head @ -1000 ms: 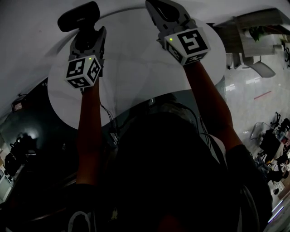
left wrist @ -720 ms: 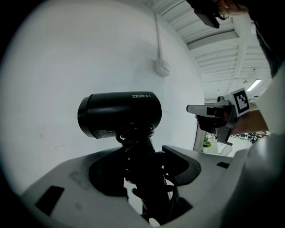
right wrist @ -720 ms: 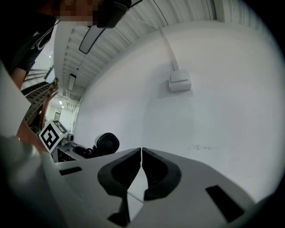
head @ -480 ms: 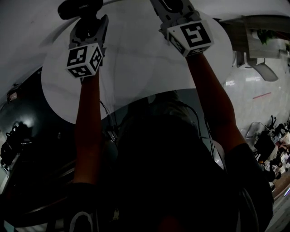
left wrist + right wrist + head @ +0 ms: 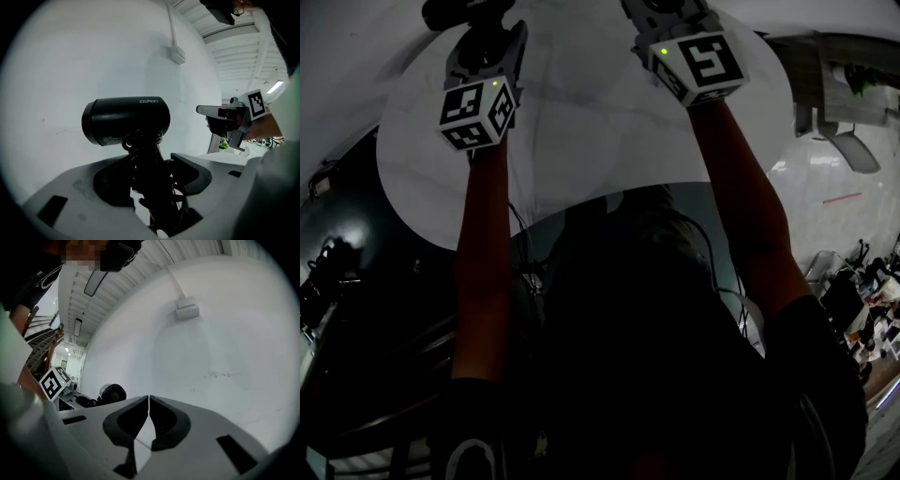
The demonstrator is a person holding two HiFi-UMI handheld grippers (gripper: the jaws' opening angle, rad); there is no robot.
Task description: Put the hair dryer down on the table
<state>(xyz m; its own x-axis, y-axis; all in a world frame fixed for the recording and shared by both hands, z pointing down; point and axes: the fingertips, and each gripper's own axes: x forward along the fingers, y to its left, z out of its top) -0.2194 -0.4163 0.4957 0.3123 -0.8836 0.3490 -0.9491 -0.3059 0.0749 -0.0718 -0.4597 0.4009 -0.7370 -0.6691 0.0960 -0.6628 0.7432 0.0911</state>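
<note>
Left gripper (image 5: 157,169) jaws clamped on hair dryer (image 5: 126,121) handle | dryer upright, seemingly not yet resting on counter (image 5: 581,131) | right gripper (image 5: 148,411) jaws together, empty | set-down and release remain

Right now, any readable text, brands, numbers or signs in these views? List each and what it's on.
"ZE...": white brand word on the barrel of the hair dryer, left gripper view; the letters after that are too blurred to be sure of.
Small printed label low on the barrel: too small to read.
Left marker cube and right marker cube: black-and-white square patterns, no words or numbers.
Nothing else legible.
</note>
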